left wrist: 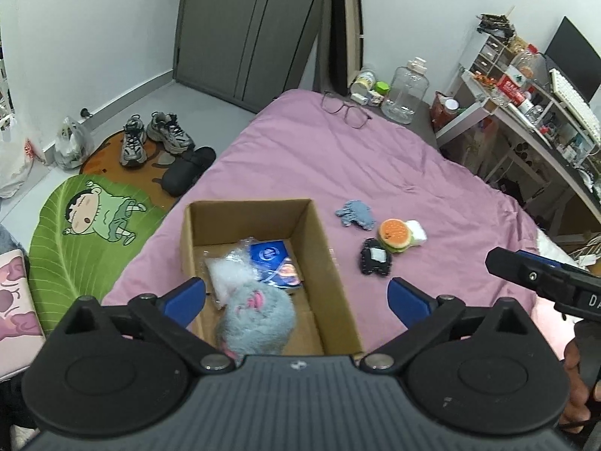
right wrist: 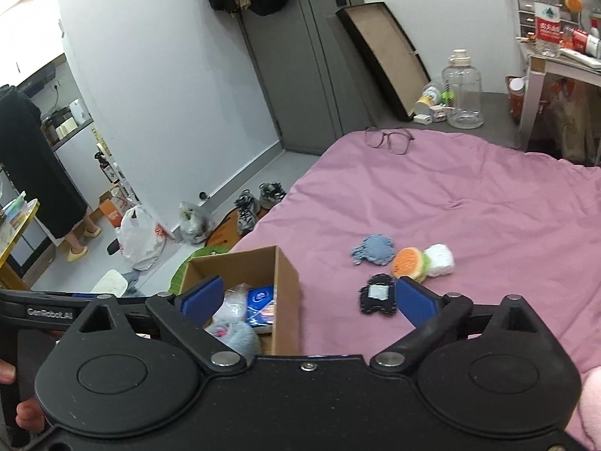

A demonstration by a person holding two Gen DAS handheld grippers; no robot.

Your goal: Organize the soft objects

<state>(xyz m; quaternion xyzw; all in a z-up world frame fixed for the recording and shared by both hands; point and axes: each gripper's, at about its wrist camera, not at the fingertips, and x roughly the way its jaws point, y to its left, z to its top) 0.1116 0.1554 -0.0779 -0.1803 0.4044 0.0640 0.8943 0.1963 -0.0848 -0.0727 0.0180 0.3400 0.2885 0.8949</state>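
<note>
The task looks partly done: a grey plush [left wrist: 255, 319] already lies in the near end of the cardboard box [left wrist: 323, 248] on the pink bed [left wrist: 413, 173], with a clear bag [left wrist: 229, 274] and a blue packet [left wrist: 272, 259] beyond it. Four soft things are still out on the cover, right of the box: a blue knit piece [left wrist: 355, 214] farthest, a burger toy [left wrist: 394, 235] touching a white pad [left wrist: 417, 231], and a black patch [left wrist: 376, 262] nearest. The left gripper [left wrist: 296, 297] hangs over the box with jaws spread wide and empty; the right gripper [right wrist: 308, 300] is likewise wide open and holds nothing, aimed between box and patch. The left view alone shows the box floor fully and the desk at far right; the right view alone shows a person standing at far left and coats on the door.
</note>
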